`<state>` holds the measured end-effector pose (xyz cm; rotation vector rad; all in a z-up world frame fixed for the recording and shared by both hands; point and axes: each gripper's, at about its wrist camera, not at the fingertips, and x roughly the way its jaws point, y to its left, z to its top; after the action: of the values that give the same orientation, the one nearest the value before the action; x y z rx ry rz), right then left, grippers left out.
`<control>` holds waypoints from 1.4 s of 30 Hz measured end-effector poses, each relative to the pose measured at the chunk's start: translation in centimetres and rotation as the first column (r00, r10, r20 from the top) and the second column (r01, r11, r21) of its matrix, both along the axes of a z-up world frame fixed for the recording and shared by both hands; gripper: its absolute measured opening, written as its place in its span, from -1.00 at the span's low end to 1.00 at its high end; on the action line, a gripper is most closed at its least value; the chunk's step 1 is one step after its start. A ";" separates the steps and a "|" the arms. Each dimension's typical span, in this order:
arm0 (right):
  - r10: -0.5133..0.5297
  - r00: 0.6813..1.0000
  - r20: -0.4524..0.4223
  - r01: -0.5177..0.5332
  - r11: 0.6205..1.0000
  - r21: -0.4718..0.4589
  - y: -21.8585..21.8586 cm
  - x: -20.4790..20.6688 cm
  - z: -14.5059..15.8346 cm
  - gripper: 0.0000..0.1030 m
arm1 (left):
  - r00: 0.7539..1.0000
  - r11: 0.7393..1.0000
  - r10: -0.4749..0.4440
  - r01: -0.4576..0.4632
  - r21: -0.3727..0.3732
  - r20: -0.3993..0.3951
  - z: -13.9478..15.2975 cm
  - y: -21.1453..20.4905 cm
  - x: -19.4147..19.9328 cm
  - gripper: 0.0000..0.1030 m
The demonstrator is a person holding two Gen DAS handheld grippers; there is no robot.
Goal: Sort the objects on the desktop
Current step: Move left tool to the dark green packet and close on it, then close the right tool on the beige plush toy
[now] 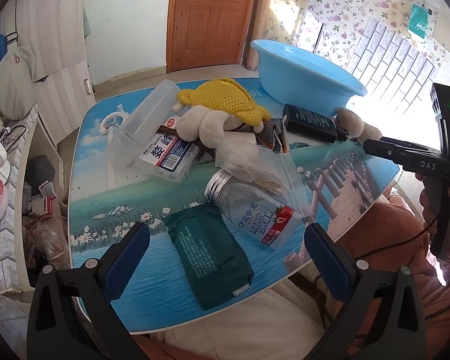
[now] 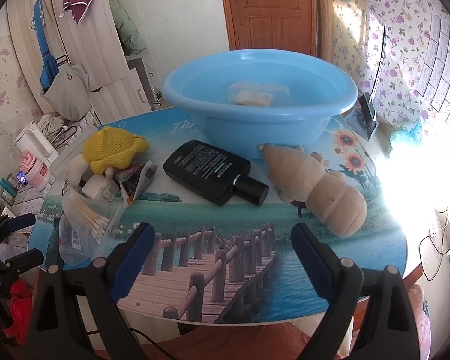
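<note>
Desktop objects lie scattered over the scenic-print table (image 2: 285,258), and the blue basin (image 2: 255,96) sits at its far edge, at twelve o'clock in the right wrist view, with a clear packet (image 2: 256,94) inside. Just in front of the basin rest a black bottle (image 2: 210,171) and, at two o'clock, a tan plush toy (image 2: 321,186) touching the basin wall. At nine o'clock a bag of cotton swabs (image 2: 90,225) lies below a yellow mesh plush (image 2: 111,148). The right gripper (image 2: 222,255) hovers over the table's near edge, fingers spread wide, holding nothing. The left gripper (image 1: 226,258) is likewise released, above a dark green packet (image 1: 210,258) and a clear jar with a metal lid (image 1: 249,207).
</note>
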<state>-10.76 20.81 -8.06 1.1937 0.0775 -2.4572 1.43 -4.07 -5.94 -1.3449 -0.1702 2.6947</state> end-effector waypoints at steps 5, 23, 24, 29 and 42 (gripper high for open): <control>-0.009 1.000 0.008 0.009 1.000 -0.002 0.4 -0.1 -0.3 0.83 | 1.000 1.000 0.019 -0.019 0.006 0.003 -0.1 -0.5 -0.2 1.00; -0.117 0.993 -0.027 0.118 0.993 0.013 3.8 -2.4 -0.3 0.83 | 0.995 0.997 -0.011 0.018 -0.070 0.094 -2.7 -0.1 0.0 0.09; -0.129 0.991 -0.038 0.130 0.991 0.019 4.2 -2.8 -0.2 0.83 | 0.996 0.997 -0.013 0.020 -0.079 0.088 -2.7 0.0 0.0 0.08; -0.217 0.975 -0.049 0.220 0.973 0.068 6.6 -5.3 -0.7 0.83 | 0.998 0.999 0.002 0.000 -0.037 0.063 -2.7 -1.0 -0.2 -0.12; -0.161 0.986 0.033 0.157 0.983 0.094 6.2 -6.9 -2.6 0.21 | 0.999 0.999 0.006 -0.004 -0.043 0.035 -2.3 -1.4 -1.5 -0.17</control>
<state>-17.66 26.97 -10.68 1.3356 0.0859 -2.5902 -0.10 -5.47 -8.22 -1.4060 -0.1199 2.6950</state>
